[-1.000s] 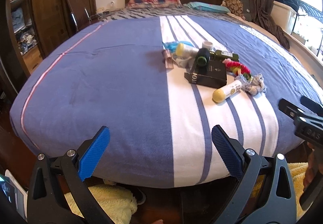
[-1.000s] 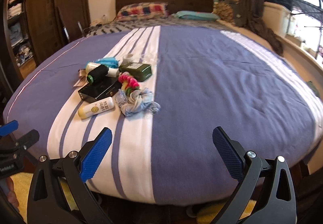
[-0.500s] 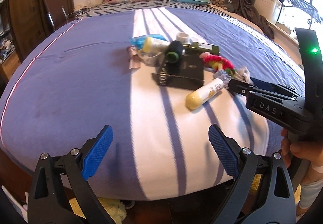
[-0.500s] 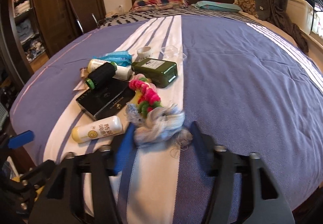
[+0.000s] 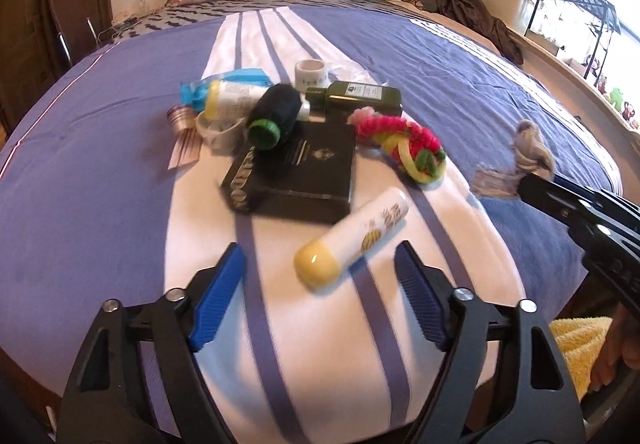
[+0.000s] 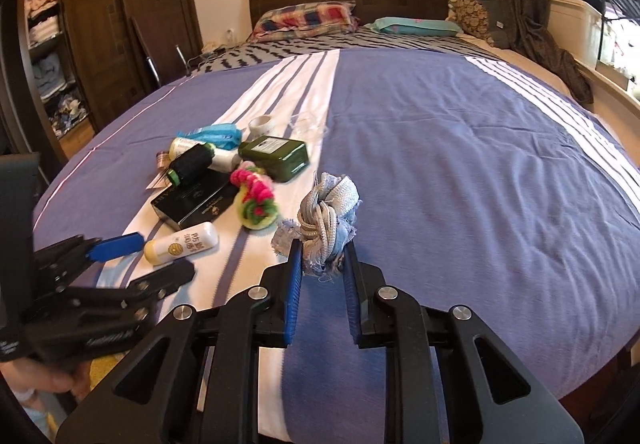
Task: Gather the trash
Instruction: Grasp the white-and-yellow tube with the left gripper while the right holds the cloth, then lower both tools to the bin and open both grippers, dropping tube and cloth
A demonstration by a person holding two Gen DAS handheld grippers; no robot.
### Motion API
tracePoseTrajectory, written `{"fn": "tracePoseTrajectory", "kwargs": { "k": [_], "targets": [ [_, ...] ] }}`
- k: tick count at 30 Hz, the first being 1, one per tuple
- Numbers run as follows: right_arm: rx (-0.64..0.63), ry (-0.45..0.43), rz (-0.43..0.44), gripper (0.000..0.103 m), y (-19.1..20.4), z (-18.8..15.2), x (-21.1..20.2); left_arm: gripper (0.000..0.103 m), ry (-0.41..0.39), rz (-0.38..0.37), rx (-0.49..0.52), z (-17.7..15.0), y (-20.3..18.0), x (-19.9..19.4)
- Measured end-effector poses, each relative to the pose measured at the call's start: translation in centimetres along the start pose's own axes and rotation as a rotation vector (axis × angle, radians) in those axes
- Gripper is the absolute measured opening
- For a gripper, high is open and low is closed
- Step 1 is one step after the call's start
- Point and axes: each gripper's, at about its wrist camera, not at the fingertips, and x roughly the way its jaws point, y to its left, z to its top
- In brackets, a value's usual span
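A white tube with a yellow cap [image 5: 352, 236] lies on the striped bedspread [image 5: 100, 148] between the blue pads of my left gripper [image 5: 318, 296]. The jaws are closing and neither pad touches the tube. My right gripper [image 6: 322, 264] is shut on a grey-blue knotted rag [image 6: 328, 212], which it holds just above the bed. From the left wrist the rag [image 5: 532, 148] shows at the right, apart from the pile. In the right wrist view my left gripper [image 6: 166, 254] straddles the tube [image 6: 182, 244].
A pile lies beyond the tube: a black box [image 5: 296, 168], a black bottle with a green cap [image 5: 276, 116], a dark green bottle [image 5: 360, 98], a pink-yellow yarn ring [image 5: 404, 140], a blue wrapper [image 5: 236, 78] and a small white cup [image 5: 311, 70]. Pillows and a headboard stand far back.
My right gripper closed on the knotted rag and drew it to the right, away from the pile. My left gripper moved forward around the white tube and its jaws narrowed.
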Motion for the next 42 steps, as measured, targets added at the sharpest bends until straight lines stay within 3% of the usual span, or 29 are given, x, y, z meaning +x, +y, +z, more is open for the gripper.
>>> {"fn": "tracePoseTrajectory", "kwargs": {
  "k": [5,11,22,35,42],
  "targets": [
    [0.005,0.01,0.007,0.02,-0.2,-0.4,0.4,0.042,-0.006,-0.035,0.018,0.4,-0.5,0.3],
    [-0.006,0.015,0.015,0.02,0.4,-1.1,0.2,0.024,-0.006,-0.044,0.026,-0.1,-0.8,-0.4],
    [-0.028,-0.001,0.029,0.019,2.2,-2.7,-2.6,0.02,-0.017,-0.053,-0.018,-3.8,-0.7,-4.3],
    [-0.043,-0.085,0.019,0.019,3.1,-4.2,-9.1,0.02,-0.13,-0.034,-0.011,-7.0,-1.3,-12.3],
    [-0.053,-0.092,0.023,0.019,3.2,-6.1,-11.6,0.02,-0.142,-0.038,0.0,-9.1,-2.1,-14.6]
  ]
}}
